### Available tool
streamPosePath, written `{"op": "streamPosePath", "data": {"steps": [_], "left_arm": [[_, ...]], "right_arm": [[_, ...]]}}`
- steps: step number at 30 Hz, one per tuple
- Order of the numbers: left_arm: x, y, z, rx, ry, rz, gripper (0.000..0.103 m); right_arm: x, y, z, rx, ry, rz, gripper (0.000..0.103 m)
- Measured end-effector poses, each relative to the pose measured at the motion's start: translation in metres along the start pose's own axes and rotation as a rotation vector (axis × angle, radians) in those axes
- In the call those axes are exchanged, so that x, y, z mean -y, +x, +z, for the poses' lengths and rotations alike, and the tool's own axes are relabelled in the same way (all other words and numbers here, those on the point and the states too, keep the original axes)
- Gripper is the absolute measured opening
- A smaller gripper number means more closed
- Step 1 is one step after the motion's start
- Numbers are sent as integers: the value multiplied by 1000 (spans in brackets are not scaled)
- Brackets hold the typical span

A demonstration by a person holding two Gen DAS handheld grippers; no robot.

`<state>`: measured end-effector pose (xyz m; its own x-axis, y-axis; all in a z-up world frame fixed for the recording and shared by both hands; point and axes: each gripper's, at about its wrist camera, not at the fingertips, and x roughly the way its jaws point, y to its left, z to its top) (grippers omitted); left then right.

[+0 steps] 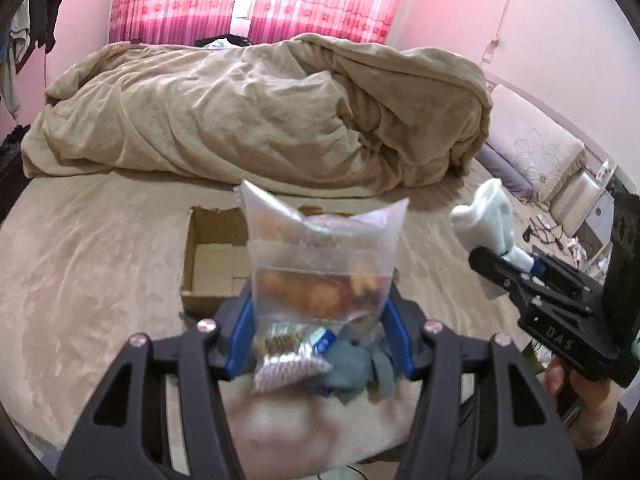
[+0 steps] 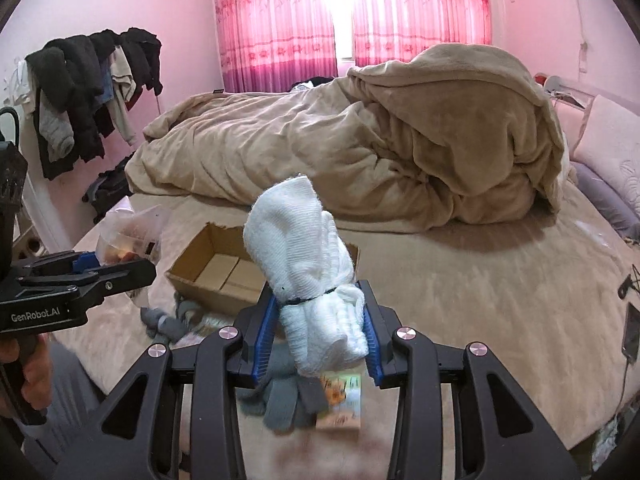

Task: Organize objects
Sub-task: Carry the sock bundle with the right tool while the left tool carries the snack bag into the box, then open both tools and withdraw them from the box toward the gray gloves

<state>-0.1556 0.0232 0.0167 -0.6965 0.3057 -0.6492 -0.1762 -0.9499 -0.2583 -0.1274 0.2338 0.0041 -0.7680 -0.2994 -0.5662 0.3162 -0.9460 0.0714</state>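
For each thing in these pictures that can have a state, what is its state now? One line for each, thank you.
Left gripper: shut on the snack bag.
Snack bag: sealed, held upright in the air.
Right gripper: shut on the white glove bundle.
White glove bundle: tied, lifted off the bed.
Cardboard box: open, looks empty.
Grey gloves: lying loose on the bed.
Blanket: crumpled.

Grippers: two, the left gripper [image 1: 320,316] and the right gripper [image 2: 318,332].
Clear snack bags: one [image 1: 320,256], between the left fingers.
White towel rolls: one [image 2: 304,264], between the right fingers.
Cardboard boxes: one [image 2: 216,268], ahead of both tools.
Grey gloves: at least two, one [image 2: 280,400] under the right tool, another [image 2: 164,320] to its left.
Small packets: two, one [image 1: 286,354] under the left tool, one [image 2: 342,404] under the right.
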Motion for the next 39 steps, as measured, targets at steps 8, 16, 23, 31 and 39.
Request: {"op": "streamPosePath", "data": {"steps": [8, 16, 23, 31, 39], "left_arm": [[-12, 55, 14, -33, -12, -26, 57], [-40, 122, 4, -120, -97, -18, 57], [-34, 152, -6, -166, -70, -16, 61], [-27, 148, -6, -173, -64, 20, 79], [-35, 98, 0, -106, -75, 38, 83]], "right_arm": [[9, 52, 12, -14, -4, 4, 40], [15, 113, 10, -81, -9, 35, 40], [11, 149, -4, -146, 11, 117, 40], [14, 161, -12, -179, 38, 126, 46], [13, 137, -6, -146, 54, 129, 57]]}}
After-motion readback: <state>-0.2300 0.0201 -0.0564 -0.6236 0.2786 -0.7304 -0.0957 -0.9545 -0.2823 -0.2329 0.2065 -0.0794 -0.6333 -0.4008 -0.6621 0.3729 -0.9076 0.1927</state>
